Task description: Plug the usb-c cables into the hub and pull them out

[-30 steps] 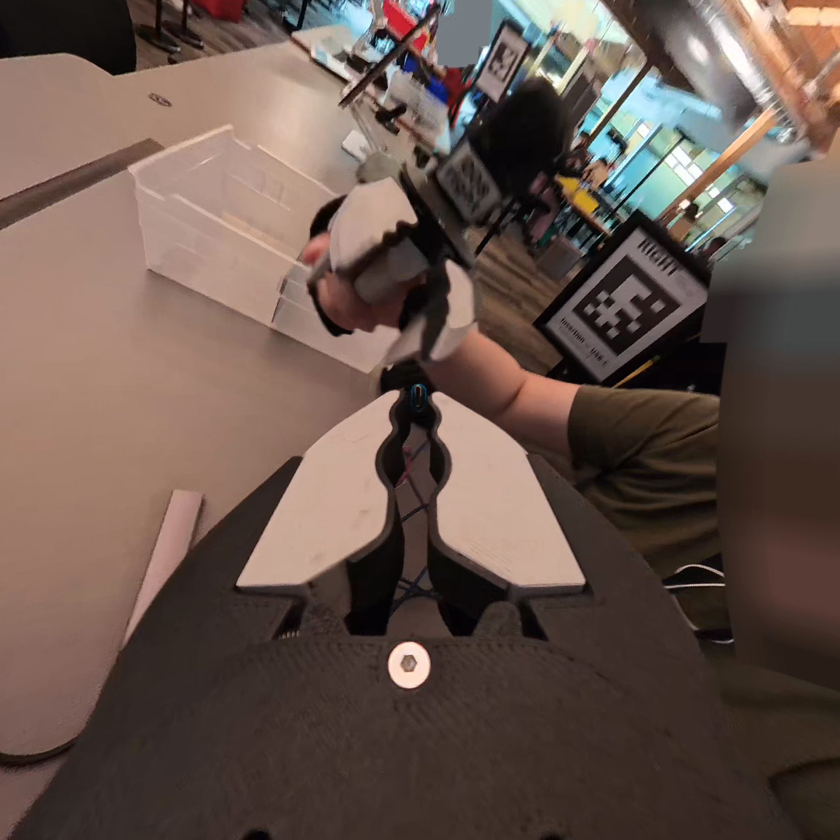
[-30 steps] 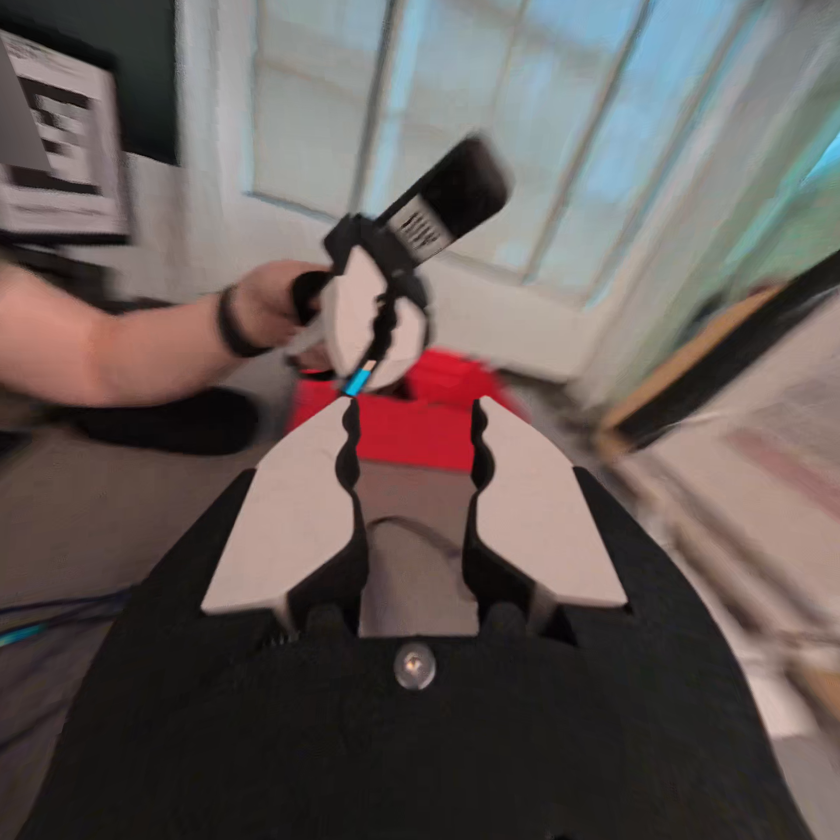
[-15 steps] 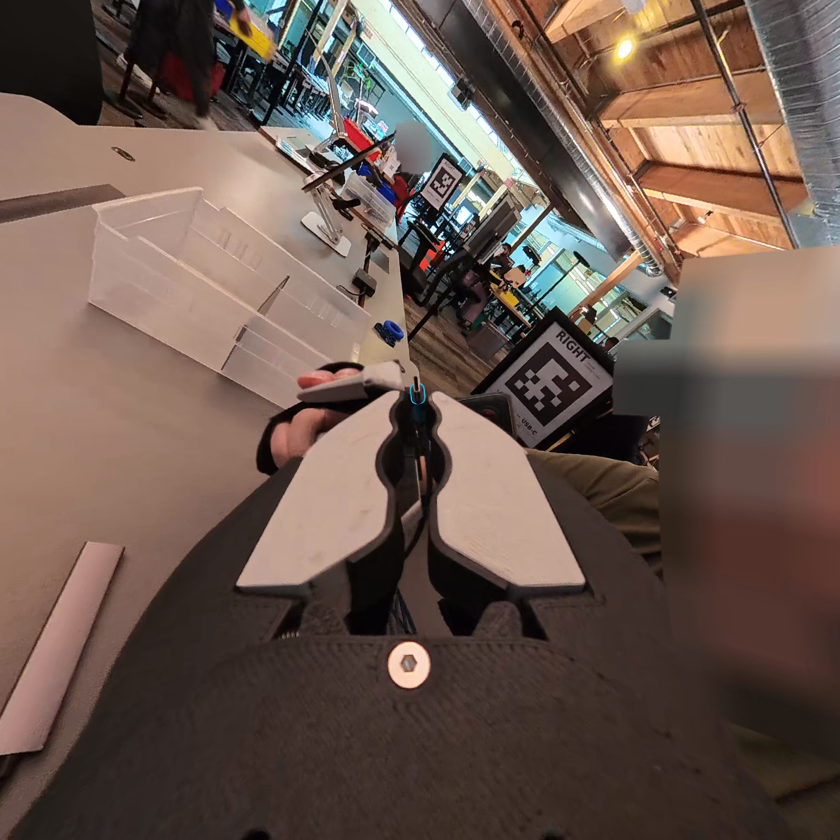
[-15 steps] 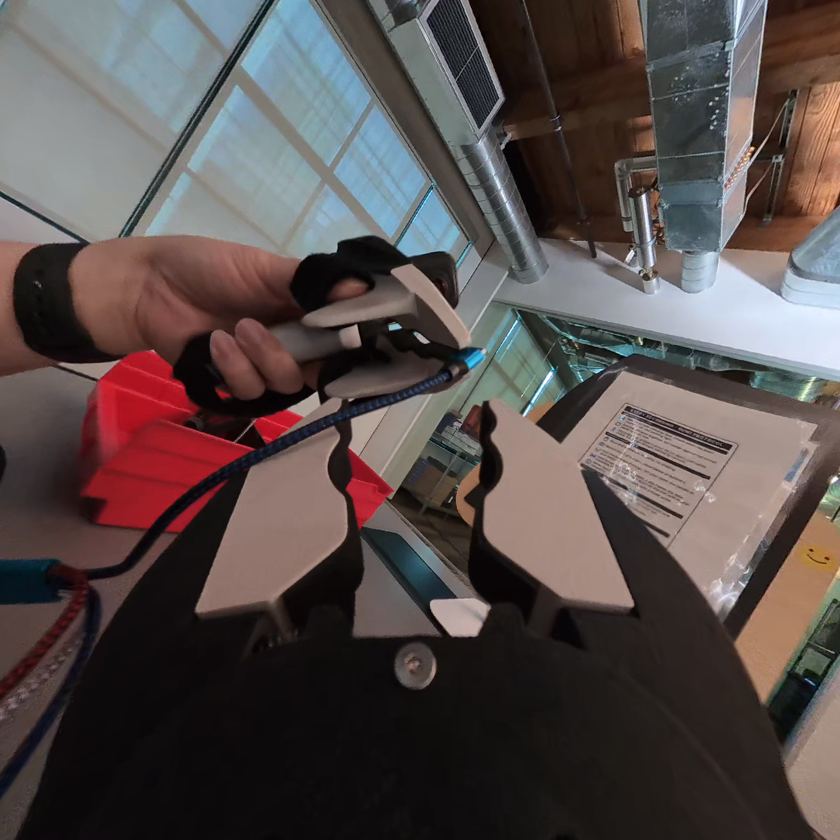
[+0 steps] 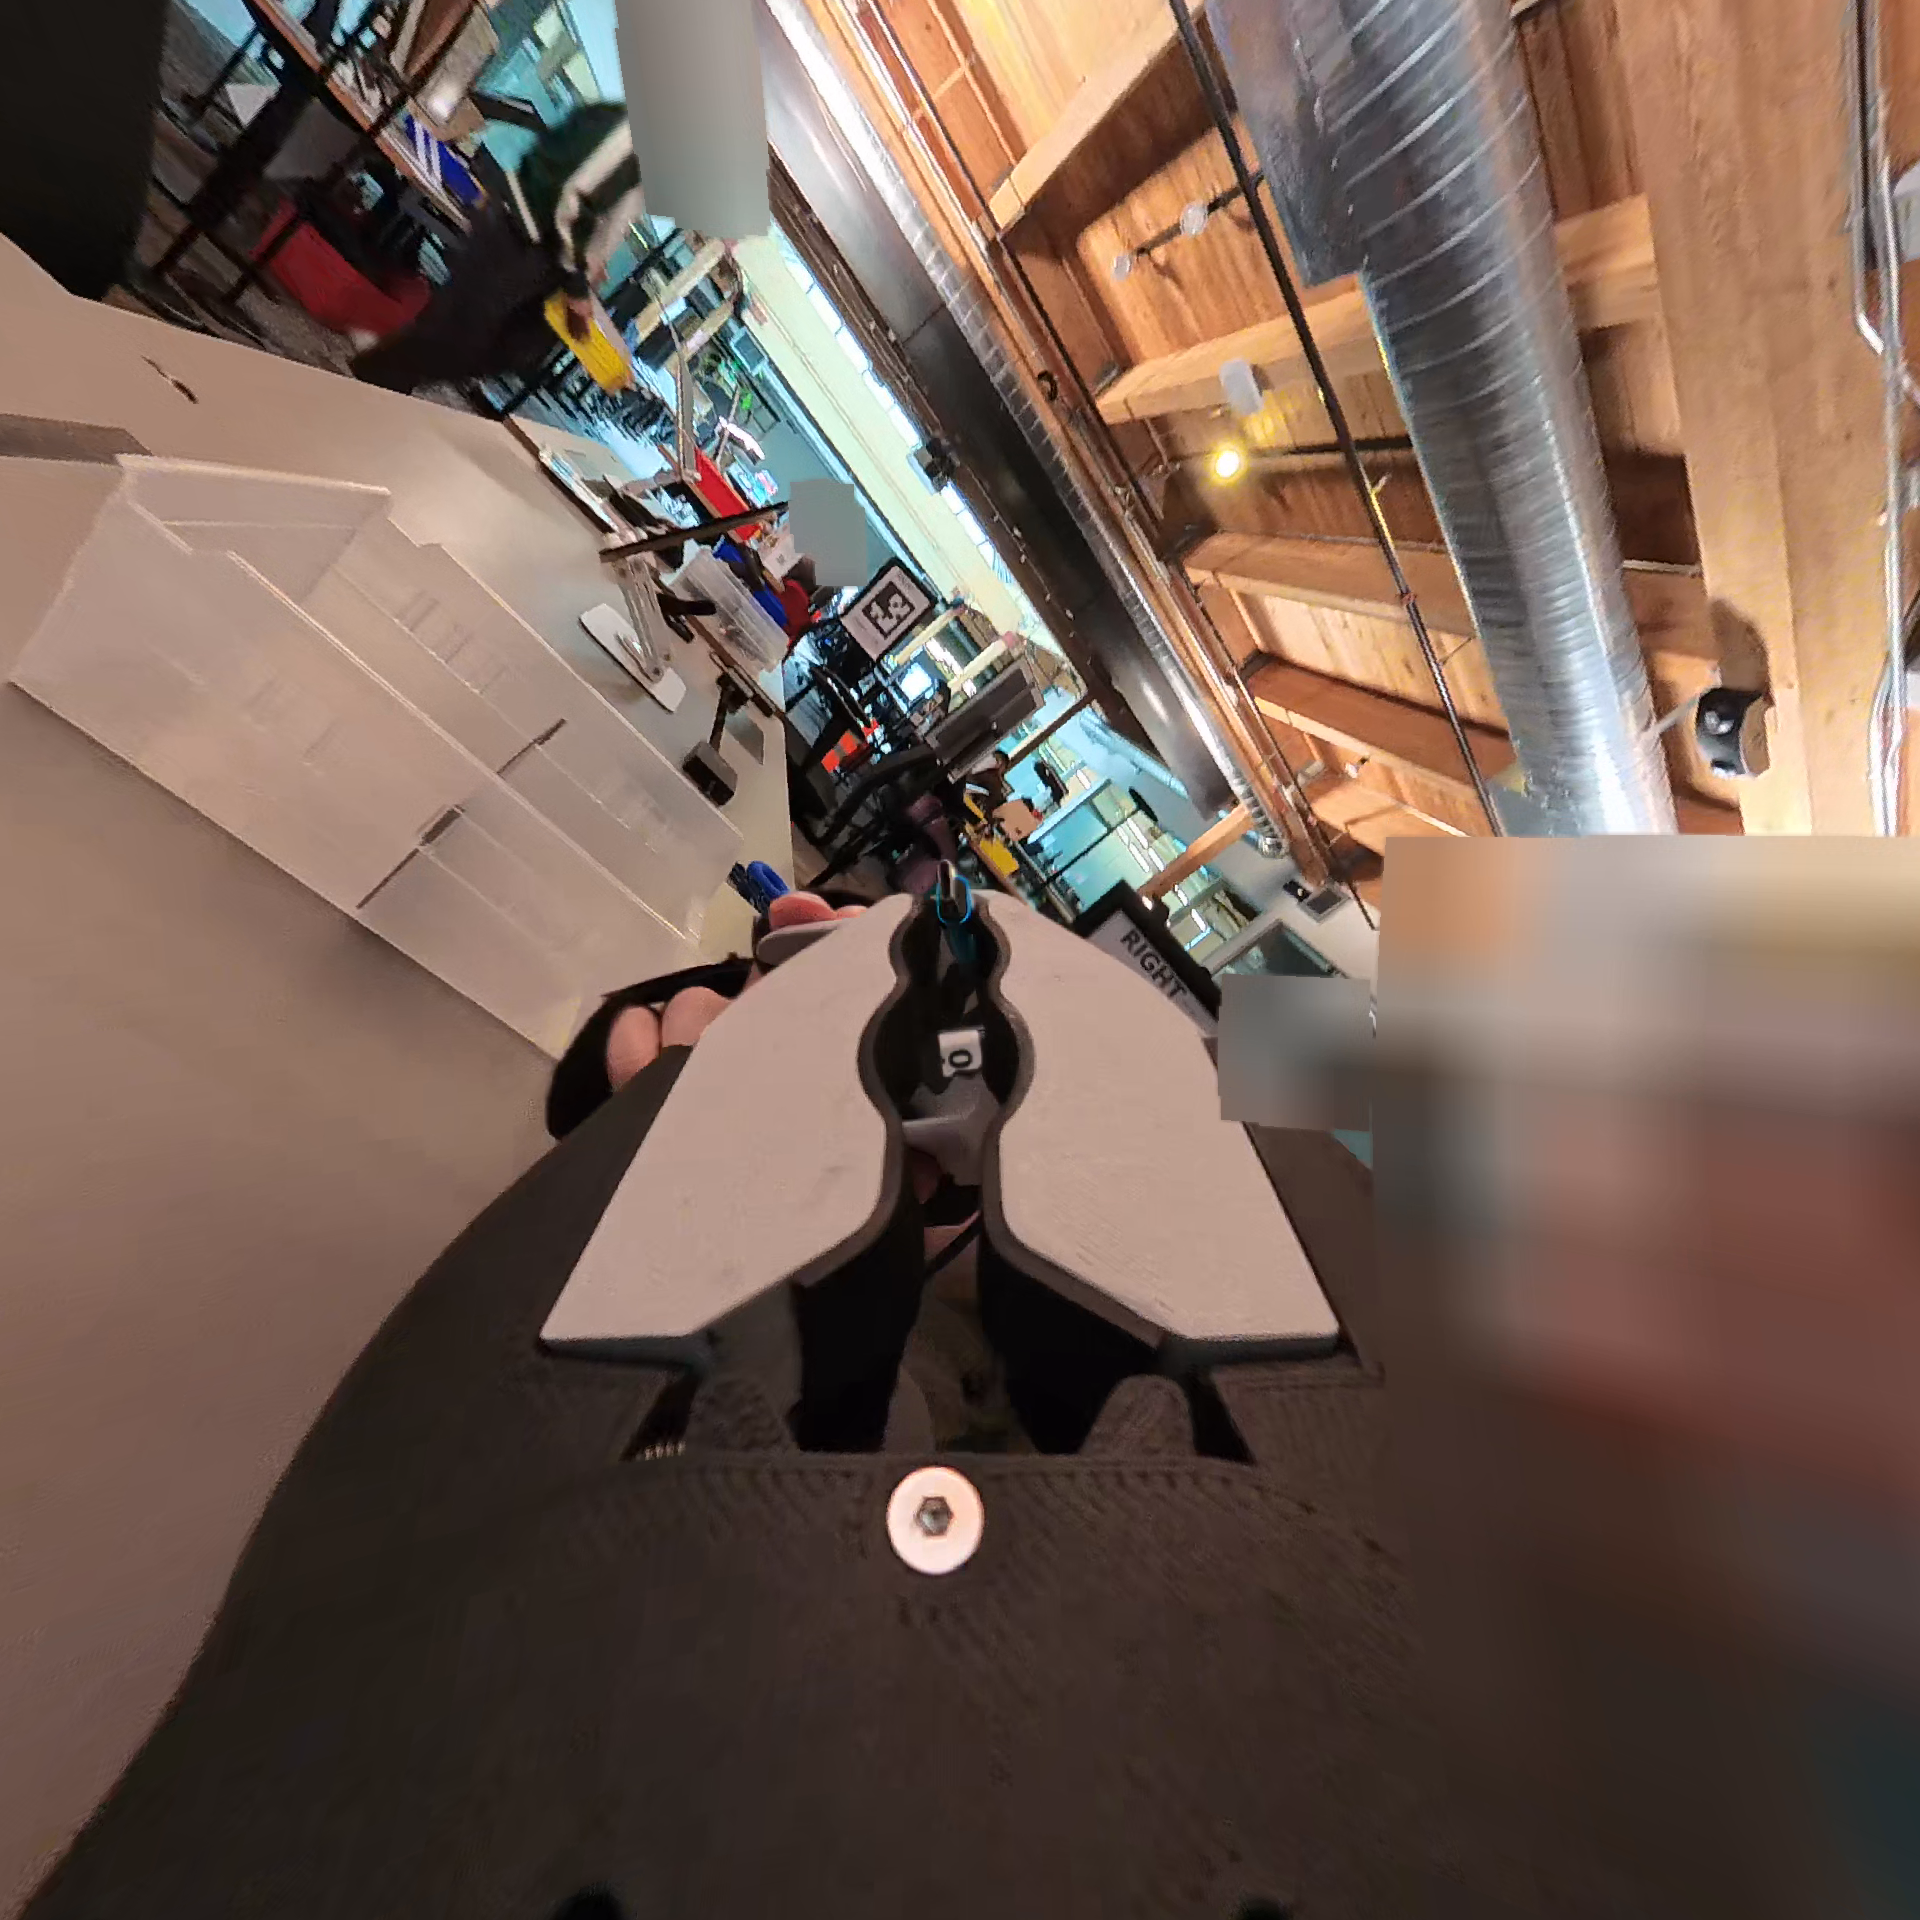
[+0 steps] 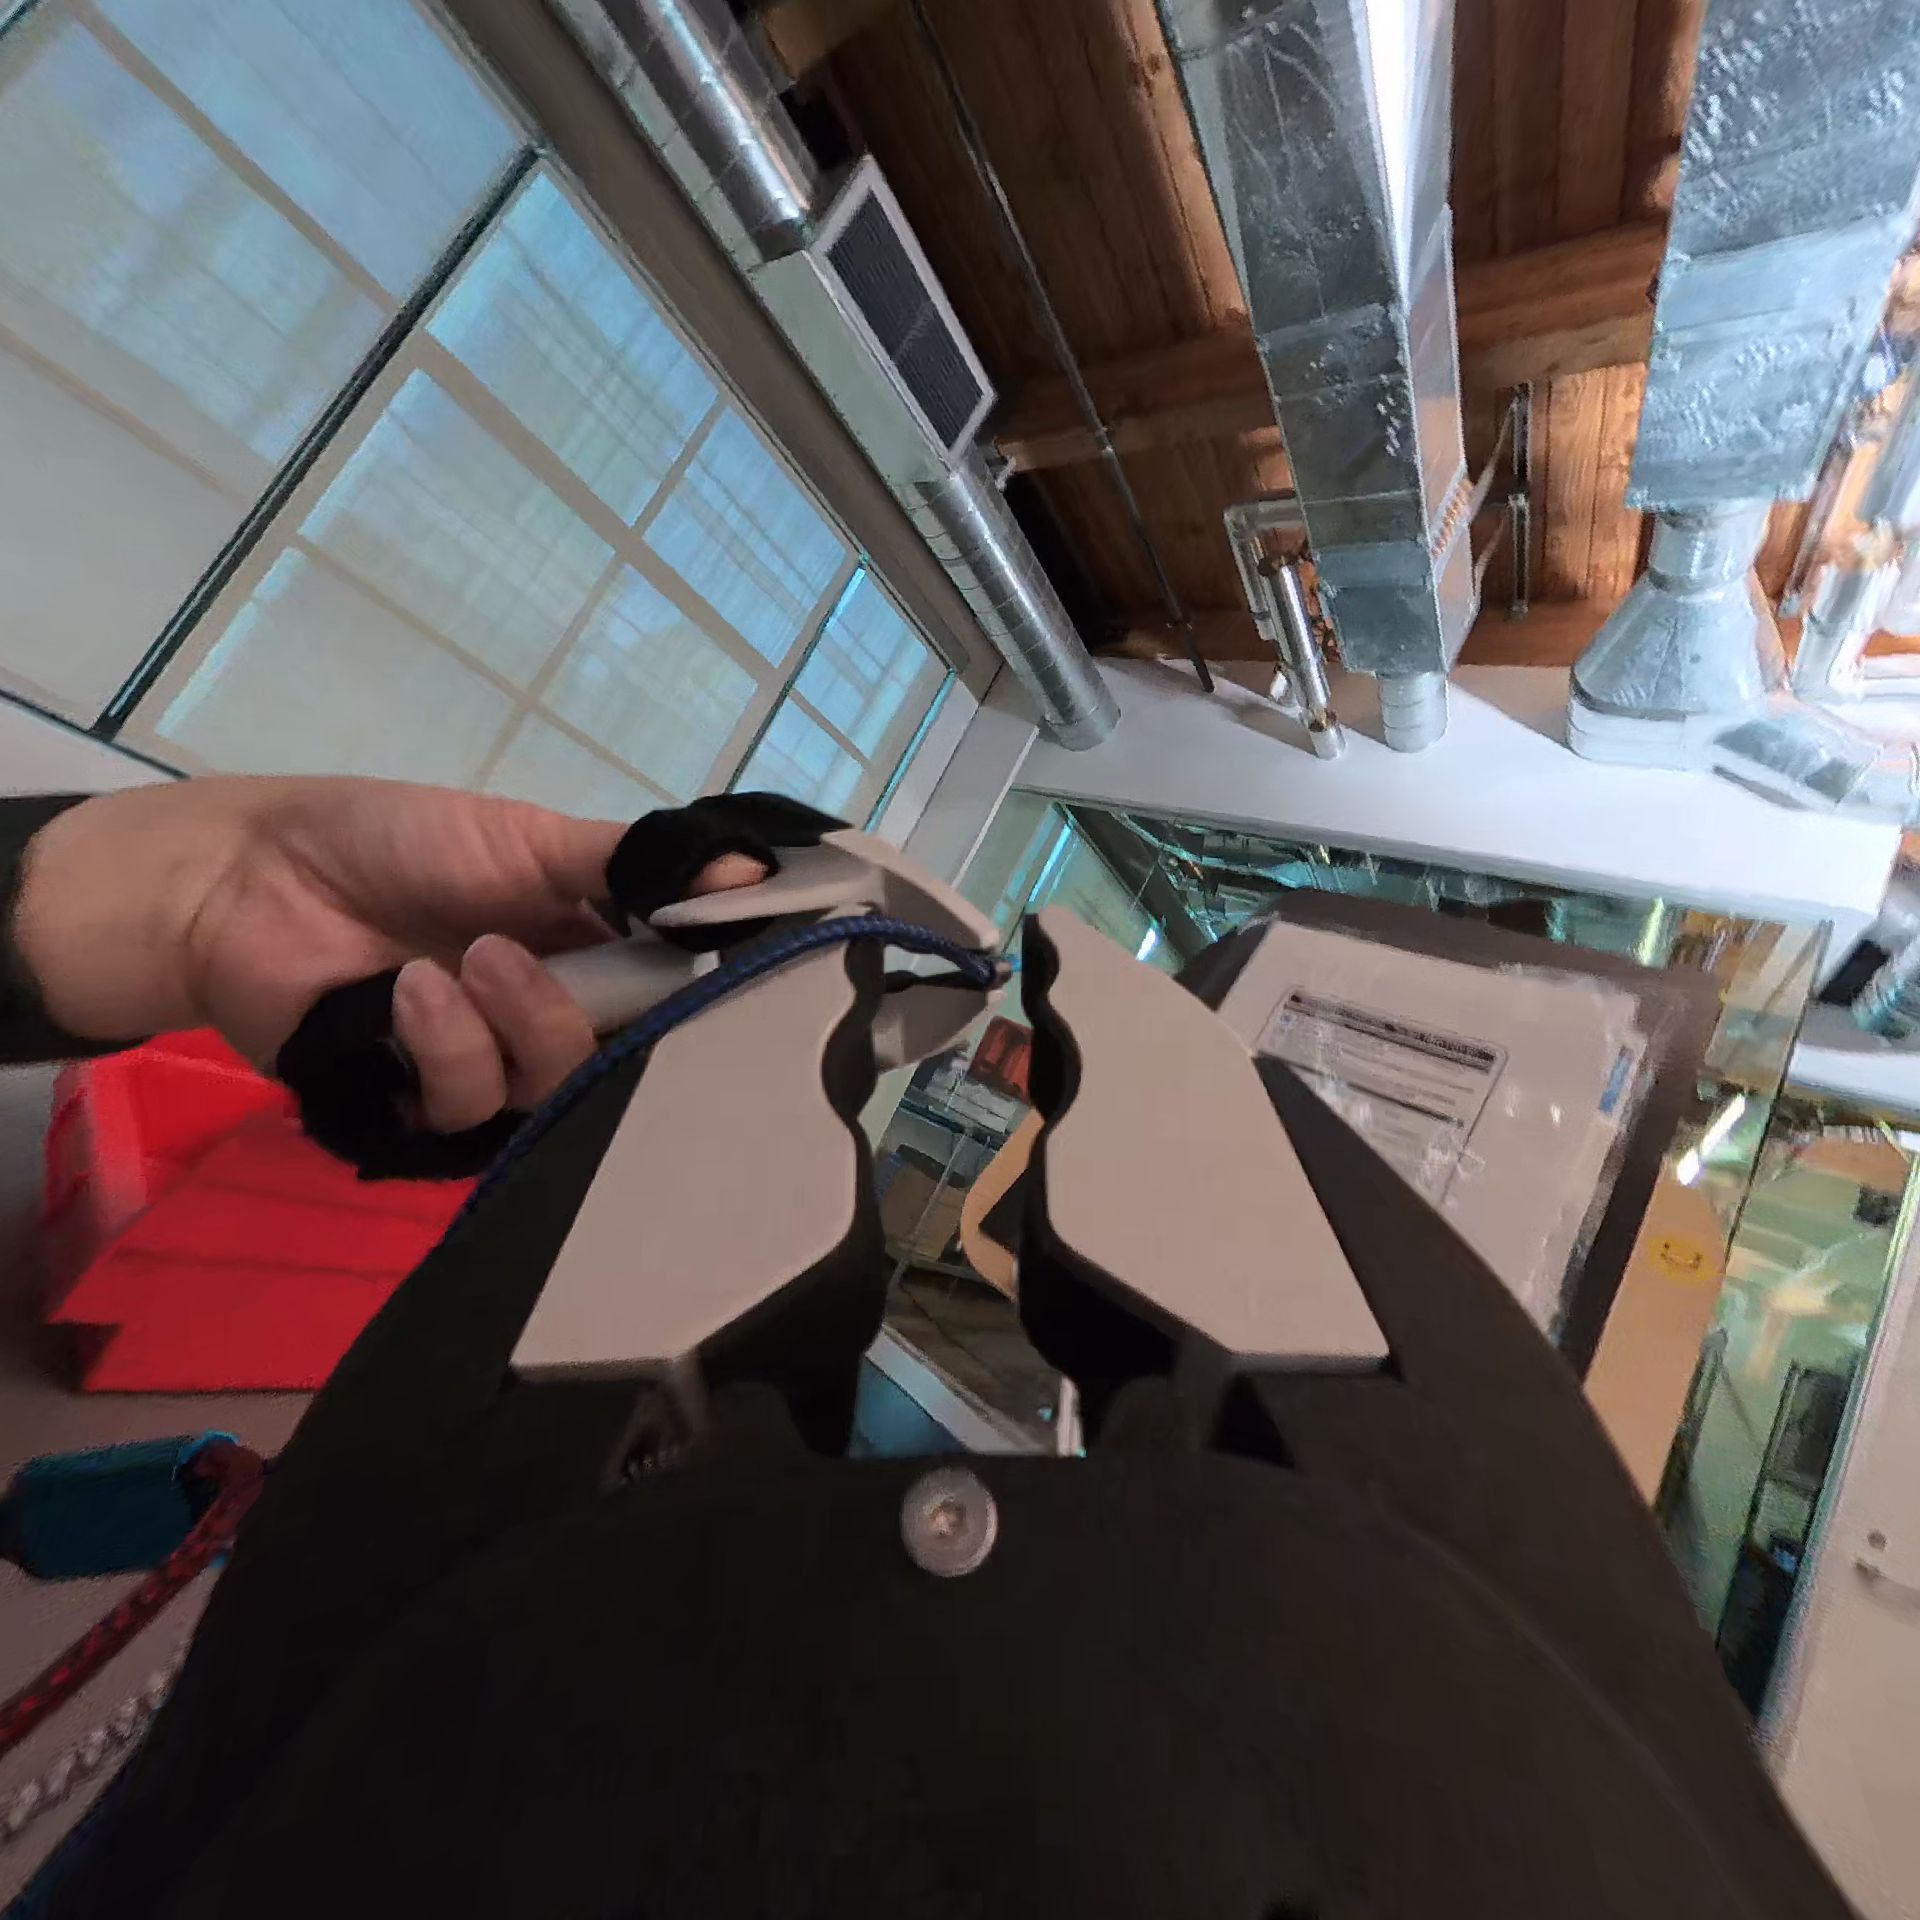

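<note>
Here, clear divided organizer (image 5: 343, 717), compartments unreadable

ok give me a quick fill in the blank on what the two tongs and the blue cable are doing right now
1. The left tongs are shut on a ____ plug.
2. The right tongs are ____, with nothing between them.
3. In the right wrist view, the blue braided cable runs over the left tongs to their ____.
4. The bin under the person's hand is ____.

Missing words: blue; open; tips; red
</note>
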